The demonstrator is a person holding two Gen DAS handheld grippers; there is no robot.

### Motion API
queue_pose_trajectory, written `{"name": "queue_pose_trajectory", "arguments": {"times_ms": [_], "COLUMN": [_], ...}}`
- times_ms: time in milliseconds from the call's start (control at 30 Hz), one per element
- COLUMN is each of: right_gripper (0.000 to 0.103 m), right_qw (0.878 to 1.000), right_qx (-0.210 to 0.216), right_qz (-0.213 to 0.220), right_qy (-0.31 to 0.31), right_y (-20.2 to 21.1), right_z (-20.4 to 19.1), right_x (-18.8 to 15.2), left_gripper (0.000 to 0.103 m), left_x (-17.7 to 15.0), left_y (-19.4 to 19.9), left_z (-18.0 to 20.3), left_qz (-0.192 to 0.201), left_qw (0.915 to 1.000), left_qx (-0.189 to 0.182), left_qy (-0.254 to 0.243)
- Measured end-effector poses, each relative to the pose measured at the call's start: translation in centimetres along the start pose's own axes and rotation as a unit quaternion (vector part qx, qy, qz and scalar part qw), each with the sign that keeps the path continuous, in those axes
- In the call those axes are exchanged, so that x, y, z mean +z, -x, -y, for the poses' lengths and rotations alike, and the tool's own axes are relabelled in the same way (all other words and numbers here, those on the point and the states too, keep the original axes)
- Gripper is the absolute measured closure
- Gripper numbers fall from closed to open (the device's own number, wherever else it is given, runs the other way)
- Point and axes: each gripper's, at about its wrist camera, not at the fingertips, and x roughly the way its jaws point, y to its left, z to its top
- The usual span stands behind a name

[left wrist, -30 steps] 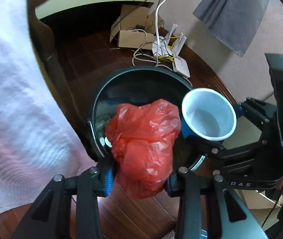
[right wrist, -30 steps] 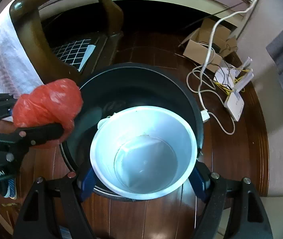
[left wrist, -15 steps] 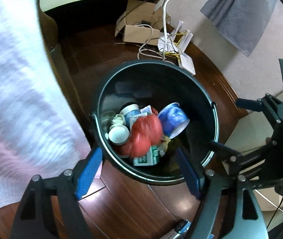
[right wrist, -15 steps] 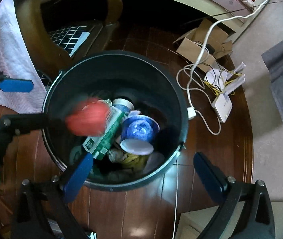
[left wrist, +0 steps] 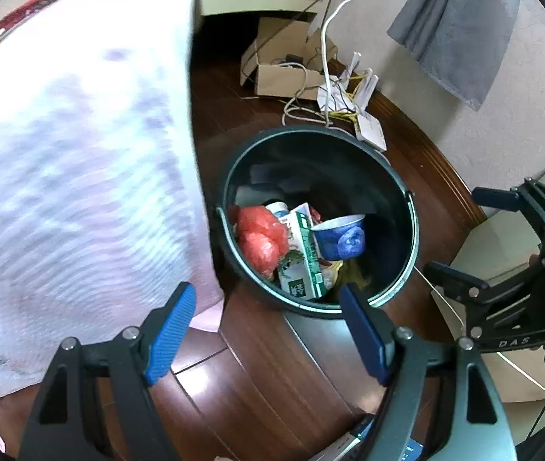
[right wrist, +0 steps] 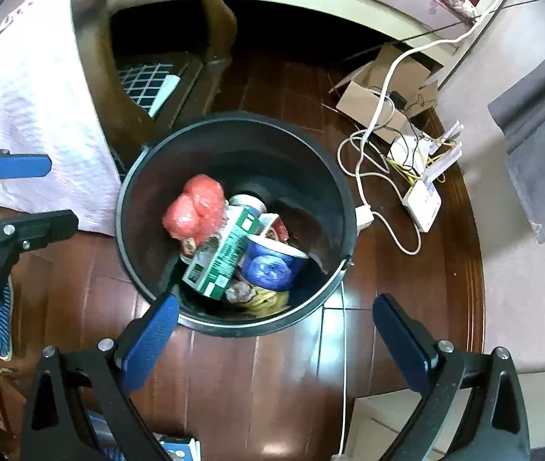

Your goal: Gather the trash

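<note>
Hovering above bin (right wrist: 234, 319): 2 tongs (both spread, empty).

The green carton (right wrist: 220, 259) hides trash beneath it in the bin (right wrist: 333, 188).

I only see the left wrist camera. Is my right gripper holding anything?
Observer: No. The right gripper is open, its blue pads wide apart with nothing between them.
Operator: What's behind the big white cloth?
Observer: A dark wooden chair, with a grid-patterned item lying beside its leg.
Operator: Is anything next to the bin?
Observer: A white plug on a cord lies right beside the round black bin; I cannot tell if they touch.
</note>
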Motion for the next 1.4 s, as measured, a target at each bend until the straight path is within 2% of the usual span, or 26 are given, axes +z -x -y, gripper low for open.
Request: {"name": "queue_pose_trajectory", "arguments": {"times_ms": [167,500,900,1167,1267,1400], "right_gripper": [0.001,0.001,0.001,0.001,0.001,0.001], "right_qw": [0.999,0.998,0.993,0.986,0.981,0.972], "right_qx": [0.021,0.026,-0.007,-0.028,-0.023,-0.022], "right_qz": [0.021,0.063,0.118,0.155,0.176,0.207], "right_qy": [-0.015,-0.001,0.005,-0.047,-0.08,-0.111], "right_y": [2.2,6.8,14.6,19.5,21.6,24.0], "right_z": [-1.6,-5.6,-10.7,-12.8,-13.2,-13.8], "right_x": [0.3,1.2,2.2,0.9,0.1,-0.7], "left_gripper": [0.018,0.018,0.017,0.013,0.012,0.009], "left_x": [-0.7,-2.3,-4.5,-6.1,-6.7,-7.8], "left_y": [1.7,6.9,13.5,18.2,19.9,21.8], "left_z": [-0.2,-2.5,-4.4,-5.0,-5.3,-5.7], "left_qz": [0.01,0.049,0.113,0.162,0.18,0.209], "left_qw": [0.9999,0.9982,0.9914,0.9843,0.9814,0.9746], "left_qx": [0.006,0.033,0.063,0.07,0.066,0.08], "left_qy": [-0.006,-0.013,-0.022,-0.012,-0.005,0.001]}}
